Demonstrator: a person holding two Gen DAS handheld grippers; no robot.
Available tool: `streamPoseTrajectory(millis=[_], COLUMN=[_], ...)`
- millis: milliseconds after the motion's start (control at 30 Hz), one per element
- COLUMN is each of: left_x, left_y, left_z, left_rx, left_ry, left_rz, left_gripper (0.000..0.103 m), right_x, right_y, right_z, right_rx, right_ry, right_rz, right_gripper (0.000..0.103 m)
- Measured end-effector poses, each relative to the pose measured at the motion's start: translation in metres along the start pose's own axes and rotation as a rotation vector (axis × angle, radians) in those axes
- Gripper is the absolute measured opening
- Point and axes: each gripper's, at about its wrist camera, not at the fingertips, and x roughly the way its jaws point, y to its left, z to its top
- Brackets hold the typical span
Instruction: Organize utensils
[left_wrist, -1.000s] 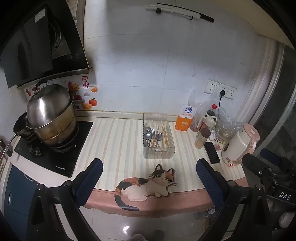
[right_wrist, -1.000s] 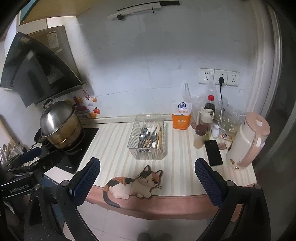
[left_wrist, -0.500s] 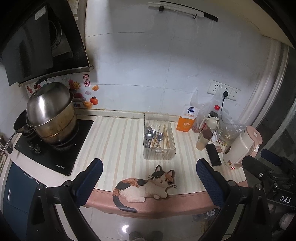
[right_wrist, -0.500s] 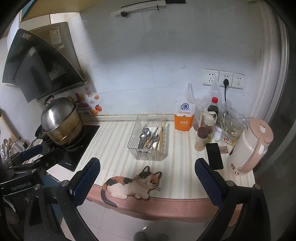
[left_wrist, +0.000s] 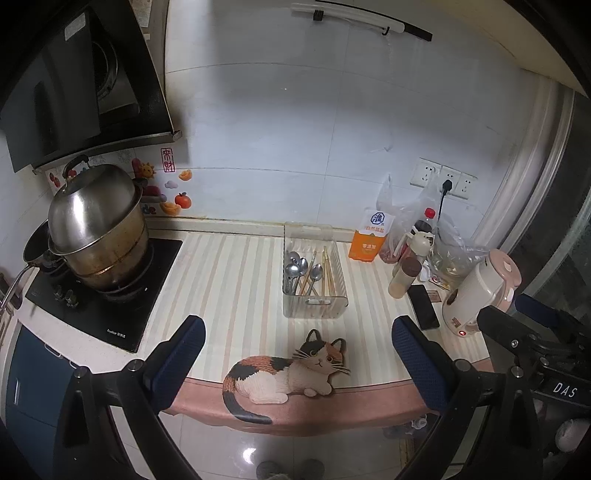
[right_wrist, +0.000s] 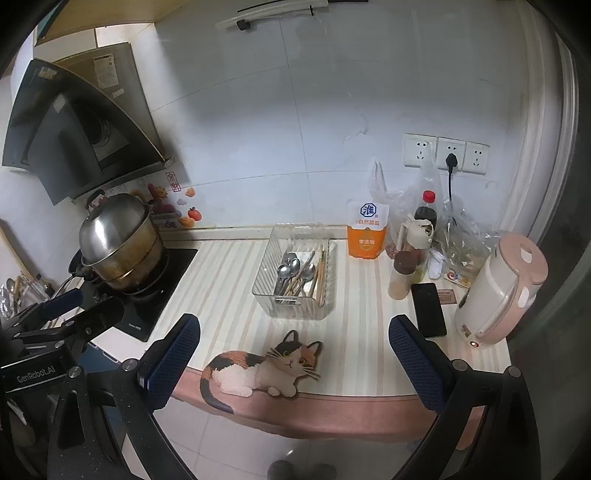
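Grippers hang wide open off the counter edge, left gripper (left_wrist: 295, 354) and right gripper (right_wrist: 293, 347) both holding nothing. Clear bin (left_wrist: 315, 306) mid-counter holds spoons (left_wrist: 295, 267) and chopsticks (left_wrist: 327, 269), beyond the cat mat (left_wrist: 284, 373).

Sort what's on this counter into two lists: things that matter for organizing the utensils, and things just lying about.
For the job:
clear bin
spoons
chopsticks
left tongs, open
right tongs, open

Just lying about:
steel pot on the stove
salt bag
phone
pink kettle
sauce bottle
cat mat
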Motion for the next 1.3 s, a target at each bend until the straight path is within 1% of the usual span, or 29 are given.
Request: streamPoseTrajectory(millis=[733, 1300], left_x=[-0.0013, -0.0019], left_y=[0.0011, -0.0005], left_z=[-0.0023, -0.0020], left_rx=[0.017, 0.019], left_ry=[0.009, 0.009], left_rz=[-0.027, -0.032], left_gripper=[0.103, 0.103], right_x=[0.0009, 0.0001], right_y=[0.0019, 0.0013], right_z=[0.0008, 0.0011], right_rx=[-0.010, -0.011], right_ry=[0.002, 0.005], right_rz=[0.005, 0.007], right_gripper=[0.103, 0.103])
